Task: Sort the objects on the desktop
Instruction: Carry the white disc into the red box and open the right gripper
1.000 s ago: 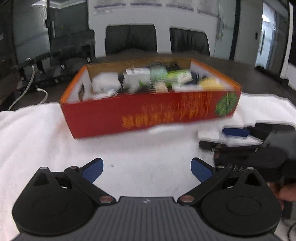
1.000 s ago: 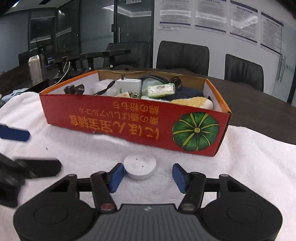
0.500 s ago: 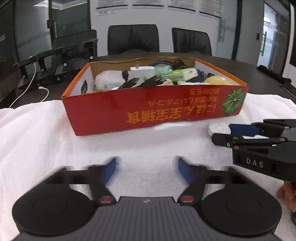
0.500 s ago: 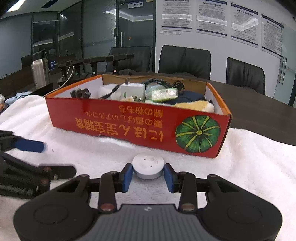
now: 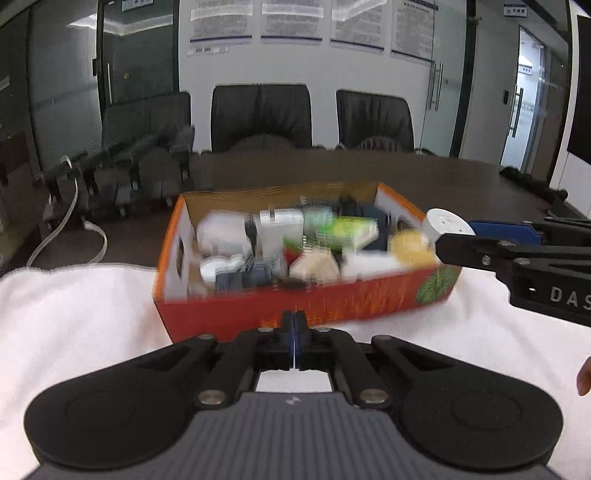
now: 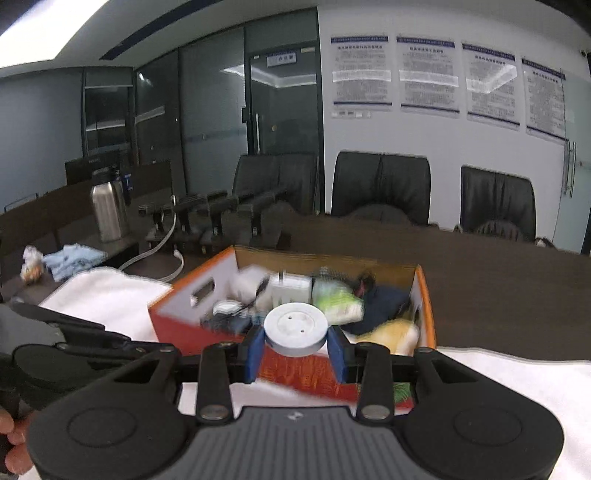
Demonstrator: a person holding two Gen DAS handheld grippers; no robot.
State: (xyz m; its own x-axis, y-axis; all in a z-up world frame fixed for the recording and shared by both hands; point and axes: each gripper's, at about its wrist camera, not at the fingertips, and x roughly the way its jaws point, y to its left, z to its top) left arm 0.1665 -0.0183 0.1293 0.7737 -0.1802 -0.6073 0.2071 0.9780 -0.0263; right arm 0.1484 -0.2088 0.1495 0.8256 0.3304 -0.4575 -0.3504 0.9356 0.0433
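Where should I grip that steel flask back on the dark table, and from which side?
Grip the steel flask around the middle of its straight body, coming in level from the box side with the jaws either side of it. It stands upright and its round wall suits a side pinch; the dark cap narrows and looks harder to hold. The right gripper must first drop its white disc.

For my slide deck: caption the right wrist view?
Right gripper carries a white round disc above the orange box.

Dim office light from a ceiling panel [image 6: 44, 33], its glare on the posters [image 6: 428, 75]. Motion blur smears the box [image 5: 295, 258]; both views' fisheye edges bend, and the chairs [image 5: 260, 114] stay sharper
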